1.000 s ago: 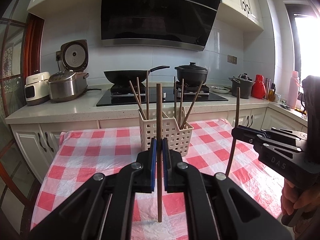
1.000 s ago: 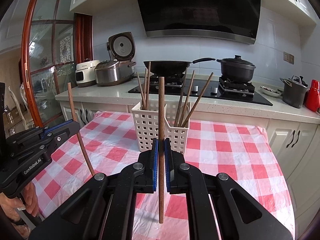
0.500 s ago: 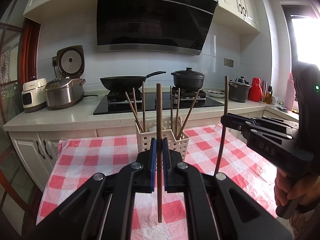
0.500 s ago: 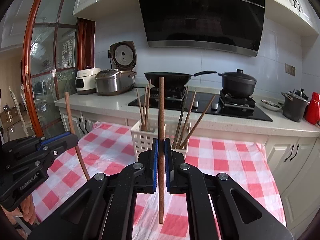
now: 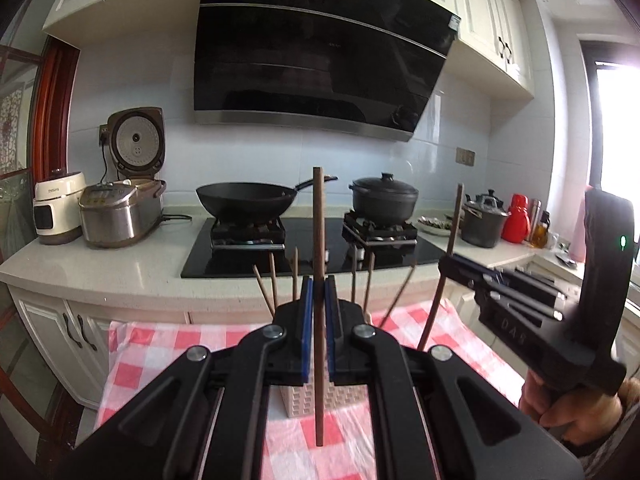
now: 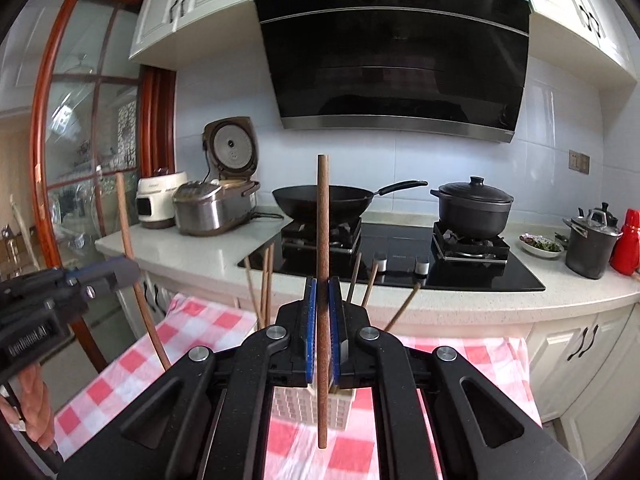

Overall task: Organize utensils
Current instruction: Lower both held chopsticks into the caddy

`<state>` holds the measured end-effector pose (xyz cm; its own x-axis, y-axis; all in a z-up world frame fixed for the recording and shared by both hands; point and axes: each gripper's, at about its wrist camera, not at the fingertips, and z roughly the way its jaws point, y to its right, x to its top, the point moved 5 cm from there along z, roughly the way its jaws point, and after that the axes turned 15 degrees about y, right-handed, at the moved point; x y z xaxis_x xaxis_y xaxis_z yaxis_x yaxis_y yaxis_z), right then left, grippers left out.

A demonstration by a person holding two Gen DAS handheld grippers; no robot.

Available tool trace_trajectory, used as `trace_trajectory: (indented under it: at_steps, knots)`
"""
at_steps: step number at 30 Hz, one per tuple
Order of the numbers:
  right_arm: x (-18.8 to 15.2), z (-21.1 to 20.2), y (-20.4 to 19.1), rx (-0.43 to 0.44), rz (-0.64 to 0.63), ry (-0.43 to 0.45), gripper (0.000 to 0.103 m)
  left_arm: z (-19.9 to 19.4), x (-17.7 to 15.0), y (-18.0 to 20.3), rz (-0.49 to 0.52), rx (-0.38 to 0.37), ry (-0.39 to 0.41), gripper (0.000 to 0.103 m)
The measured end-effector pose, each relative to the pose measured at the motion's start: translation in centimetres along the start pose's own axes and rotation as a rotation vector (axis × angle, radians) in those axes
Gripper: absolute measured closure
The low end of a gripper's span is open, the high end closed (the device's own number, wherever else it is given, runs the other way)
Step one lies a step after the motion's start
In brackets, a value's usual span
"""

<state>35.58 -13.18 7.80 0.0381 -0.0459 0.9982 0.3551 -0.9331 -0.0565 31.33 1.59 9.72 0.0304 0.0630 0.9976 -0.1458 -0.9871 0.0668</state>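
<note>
Left tool (image 5: 316,300) clamping upright brown chopstick (image 5: 318,220), right tool (image 6: 323,304) likewise

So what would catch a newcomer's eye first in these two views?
Each gripper, left and right, clamps one upright brown chopstick, the left's and the right's. Just beyond them a white slotted basket of chopsticks stands on the red checked tablecloth.
</note>
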Motion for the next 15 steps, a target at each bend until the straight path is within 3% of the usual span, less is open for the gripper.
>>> trace_trajectory:
  at_steps: [8, 15]
  knots:
    - [1.1, 4.6, 0.4, -0.027, 0.003, 0.013, 0.097, 5.4, 5.1, -0.6, -0.029, 0.059, 0.087, 0.097]
    - [-0.1, 7.8, 1.2, -0.035, 0.047, 0.009, 0.097, 9.6, 4.4, -0.7, -0.034, 0.092, 0.102, 0.097]
